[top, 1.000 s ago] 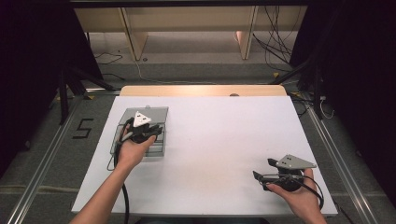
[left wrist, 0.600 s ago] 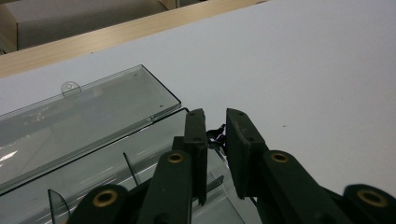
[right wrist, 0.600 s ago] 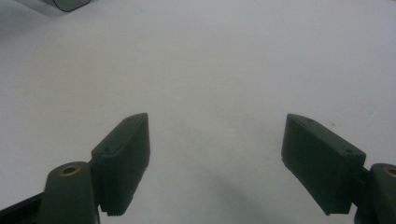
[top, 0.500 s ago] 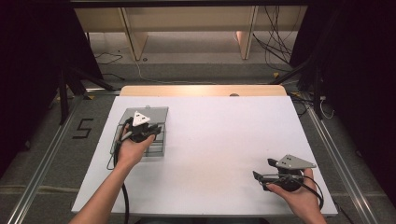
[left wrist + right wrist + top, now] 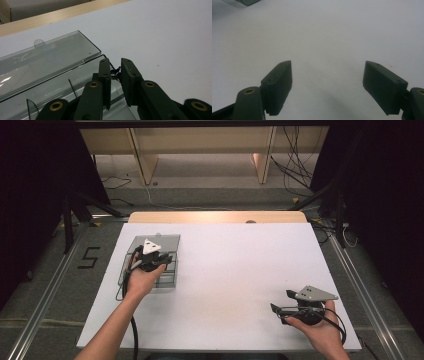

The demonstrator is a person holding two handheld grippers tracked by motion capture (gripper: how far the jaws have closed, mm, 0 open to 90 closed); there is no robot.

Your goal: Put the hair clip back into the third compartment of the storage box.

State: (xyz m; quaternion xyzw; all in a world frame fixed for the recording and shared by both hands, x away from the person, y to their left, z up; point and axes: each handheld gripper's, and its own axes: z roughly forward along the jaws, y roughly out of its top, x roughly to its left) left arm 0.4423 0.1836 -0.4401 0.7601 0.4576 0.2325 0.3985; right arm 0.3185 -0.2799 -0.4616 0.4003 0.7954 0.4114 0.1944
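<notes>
Small dark item (image 5: pixel 116 74) sits pinched between left gripper (image 5: pixel 115 75) over clear box (image 5: pixel 50 62).

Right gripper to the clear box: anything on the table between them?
Nothing: in the high view, bare white table separates the right gripper from the clear box.

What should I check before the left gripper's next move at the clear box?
1. Left gripper grip: jaws nearly closed on a small dark item with a purple speck; what it is, cannot tell.
2. Clear smoky plastic compartment box: hinged lid lies open and flat behind it, ok.
3. Upright dividers near the jaws: contact cannot tell.
4. Right gripper: jaws wide open, holding nothing, over the bare white table, ok.
5. Box sits well inside the table's left edge, ok.
</notes>
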